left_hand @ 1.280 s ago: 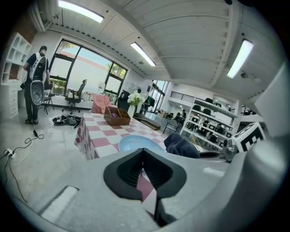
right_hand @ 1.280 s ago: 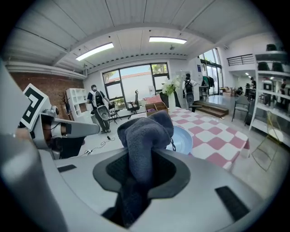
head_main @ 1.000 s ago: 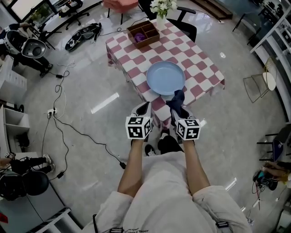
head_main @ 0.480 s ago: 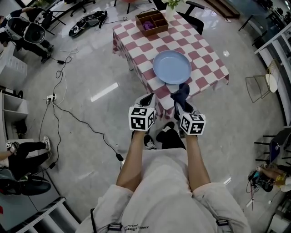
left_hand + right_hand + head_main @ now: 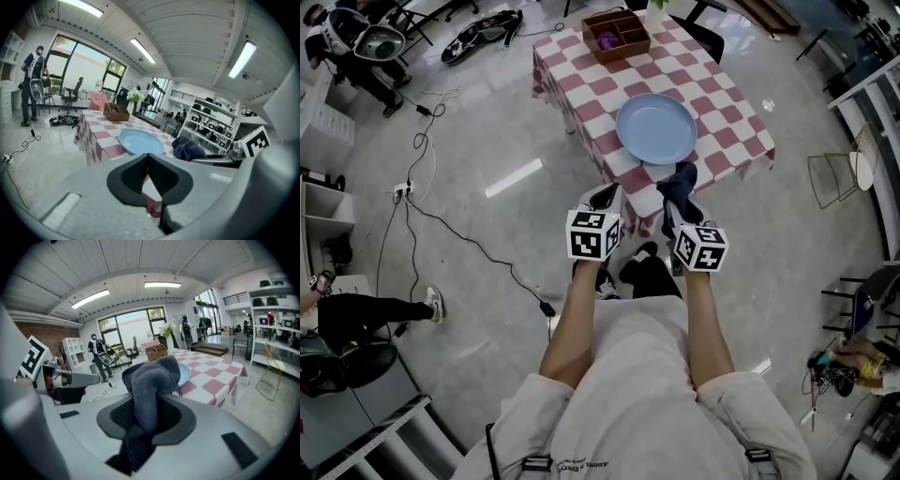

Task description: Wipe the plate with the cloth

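Nearest, the right hand-held gripper (image 5: 145,420) is seen clenched on the dark blue cloth (image 5: 151,376). The cloth is pinched between the jaws and bunched into a rounded wad beyond their tips, with a tail hanging back beneath them. Beside it, the left hand-held gripper (image 5: 148,159) is held with its jaws pressed together and nothing between them. In the head view both are carried side by side in front of the person, at the close edge of the surface (image 5: 717,89), which is spread with a red-and-white checked covering. The wad is held just short of the near rim of the light blue plate (image 5: 656,128), slightly to its right; whether the two touch cannot be told. The plate is set on the near half of the surface, and the left hand-held gripper is pointed at the surface's edge to the plate's left, apart from it. Farther back, a wooden compartmented box (image 5: 617,36) with something purple inside is set at the far end.
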